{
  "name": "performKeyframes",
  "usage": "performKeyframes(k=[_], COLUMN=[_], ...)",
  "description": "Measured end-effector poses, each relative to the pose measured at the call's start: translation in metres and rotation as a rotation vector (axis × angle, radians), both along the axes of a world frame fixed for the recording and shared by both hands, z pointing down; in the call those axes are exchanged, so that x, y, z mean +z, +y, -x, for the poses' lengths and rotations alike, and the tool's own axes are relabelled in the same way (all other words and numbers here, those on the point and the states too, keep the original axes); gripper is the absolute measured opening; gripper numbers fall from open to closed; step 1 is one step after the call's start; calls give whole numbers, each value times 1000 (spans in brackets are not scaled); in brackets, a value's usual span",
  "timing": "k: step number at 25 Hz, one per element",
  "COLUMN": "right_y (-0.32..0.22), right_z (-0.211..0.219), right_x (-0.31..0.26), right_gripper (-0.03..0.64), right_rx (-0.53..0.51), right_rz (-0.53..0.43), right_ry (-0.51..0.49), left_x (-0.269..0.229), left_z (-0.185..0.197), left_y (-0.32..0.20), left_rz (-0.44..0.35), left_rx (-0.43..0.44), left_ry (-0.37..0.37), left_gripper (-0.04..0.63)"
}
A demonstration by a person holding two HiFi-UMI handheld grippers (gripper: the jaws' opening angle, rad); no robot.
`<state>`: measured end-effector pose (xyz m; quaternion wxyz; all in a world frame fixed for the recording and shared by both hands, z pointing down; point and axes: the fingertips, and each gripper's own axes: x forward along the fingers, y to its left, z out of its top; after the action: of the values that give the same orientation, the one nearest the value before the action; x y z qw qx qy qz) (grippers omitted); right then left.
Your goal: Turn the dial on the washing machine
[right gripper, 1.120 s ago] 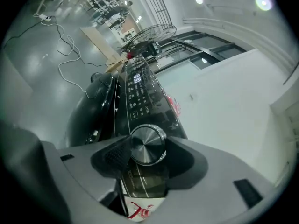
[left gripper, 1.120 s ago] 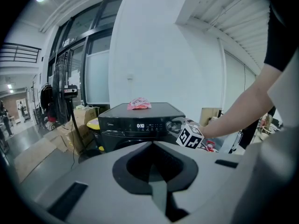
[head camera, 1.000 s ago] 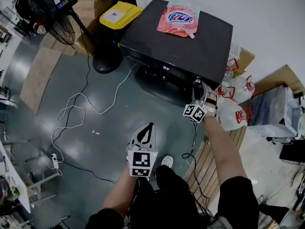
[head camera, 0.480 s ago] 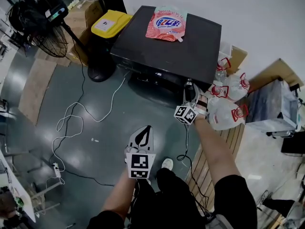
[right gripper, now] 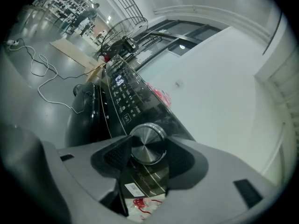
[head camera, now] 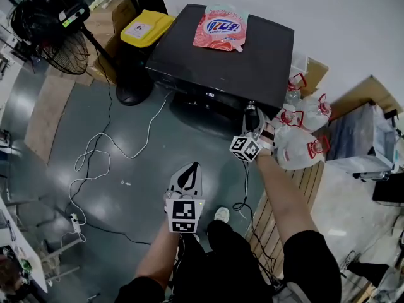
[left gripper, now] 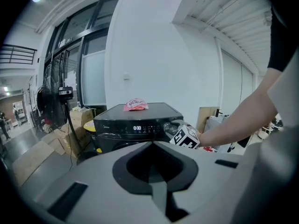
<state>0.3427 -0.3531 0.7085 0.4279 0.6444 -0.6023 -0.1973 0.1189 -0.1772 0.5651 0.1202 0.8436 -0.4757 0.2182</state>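
A black washing machine [head camera: 221, 55] stands ahead with a pink detergent pouch [head camera: 219, 26] on its lid. Its silver dial [right gripper: 147, 143] sits at the right end of the control panel, whose display [left gripper: 137, 128] is lit. My right gripper [right gripper: 148, 149] reaches the panel's right corner [head camera: 251, 120], and its two dark pads press on either side of the dial. My left gripper [head camera: 194, 167] hangs over the floor in front of the machine, well back from it. It is shut with nothing in it [left gripper: 152, 143].
A yellow-lidded bin [head camera: 146, 27] and a standing fan [head camera: 47, 30] are left of the machine. White cables [head camera: 95, 163] trail over the grey floor. Clear bags with red handles [head camera: 303, 137] and wooden planks [head camera: 297, 188] lie to the right. A shoe [head camera: 221, 214] is below.
The right gripper has stayed on the dial and rolled a little, so its marker cube shows a different tilt. The left gripper has barely moved. The head camera has shifted slightly.
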Motion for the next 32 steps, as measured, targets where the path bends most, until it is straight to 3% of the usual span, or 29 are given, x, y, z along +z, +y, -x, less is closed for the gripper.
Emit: performKeyframes(k=[7, 19, 32], right_y=[-1, 0, 1], right_z=[-3, -6, -7], right_x=[1, -5, -4], right_gripper=[236, 239, 238], right_rx=[63, 215, 188], right_rz=[-7, -3, -14], right_ry=[-108, -448, -439], left_x=[1, 0, 1], left_z=[8, 24, 23], left_y=[-5, -9, -8], left_rz=[-2, -5, 2], left_rx=[-19, -39, -40], left_ry=[-4, -15, -18], left_gripper=[12, 12, 12])
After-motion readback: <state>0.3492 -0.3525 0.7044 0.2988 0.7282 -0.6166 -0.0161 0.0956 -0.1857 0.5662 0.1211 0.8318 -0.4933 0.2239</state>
